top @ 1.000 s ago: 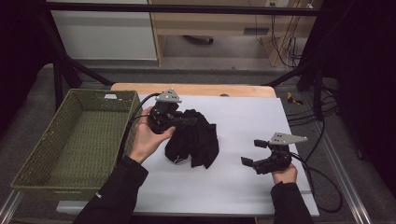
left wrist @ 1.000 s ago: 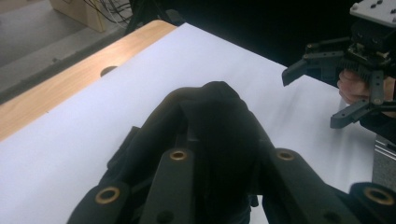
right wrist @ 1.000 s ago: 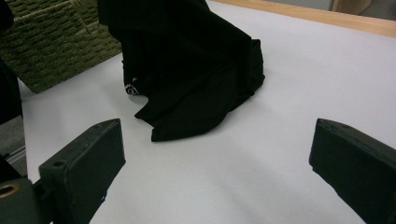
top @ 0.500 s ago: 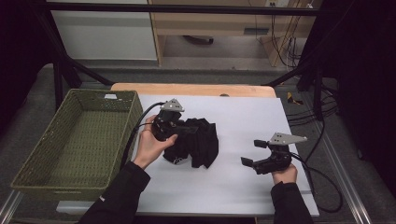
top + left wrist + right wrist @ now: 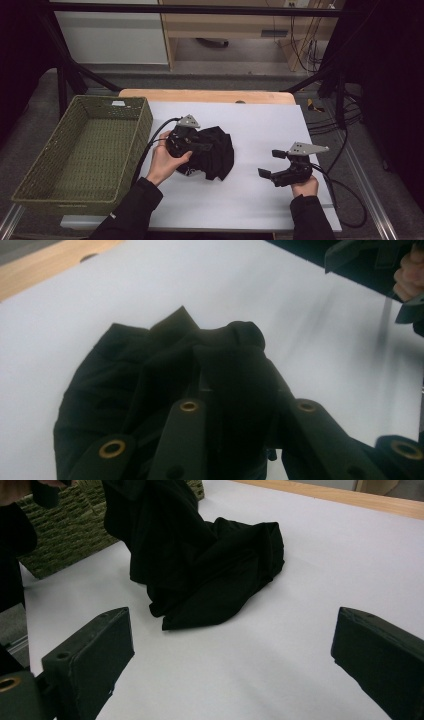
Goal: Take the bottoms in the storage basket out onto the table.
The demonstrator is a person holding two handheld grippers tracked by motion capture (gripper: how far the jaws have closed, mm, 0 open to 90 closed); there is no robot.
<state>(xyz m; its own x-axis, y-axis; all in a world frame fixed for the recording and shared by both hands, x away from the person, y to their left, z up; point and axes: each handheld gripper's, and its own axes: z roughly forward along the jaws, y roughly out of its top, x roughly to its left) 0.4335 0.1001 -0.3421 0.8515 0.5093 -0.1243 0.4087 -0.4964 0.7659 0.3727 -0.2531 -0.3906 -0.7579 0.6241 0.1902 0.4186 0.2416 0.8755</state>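
Observation:
A black cloth [image 5: 216,154] lies bunched on the white table top [image 5: 260,125], left of the middle. My left gripper [image 5: 199,146] is shut on its upper fold, held by a hand at the cloth's left side. In the left gripper view the jaws [image 5: 235,390] pinch a ridge of the cloth [image 5: 120,375]. The right gripper view shows the cloth [image 5: 210,565] pulled up at its far left, the rest resting on the table. My right gripper [image 5: 270,163] stands open and holds nothing, to the right of the cloth and apart from it, with its jaws [image 5: 232,630] spread wide.
A green woven basket [image 5: 85,145] stands at the left edge of the table, close beside the left hand, and its wall [image 5: 65,540] shows behind the cloth. A wooden strip [image 5: 205,94] runs along the table's far edge. Cables trail from both grippers.
The left gripper has drawn a little toward the person with the cloth in it, and the cloth has bunched up tighter. The right gripper has stayed still and open.

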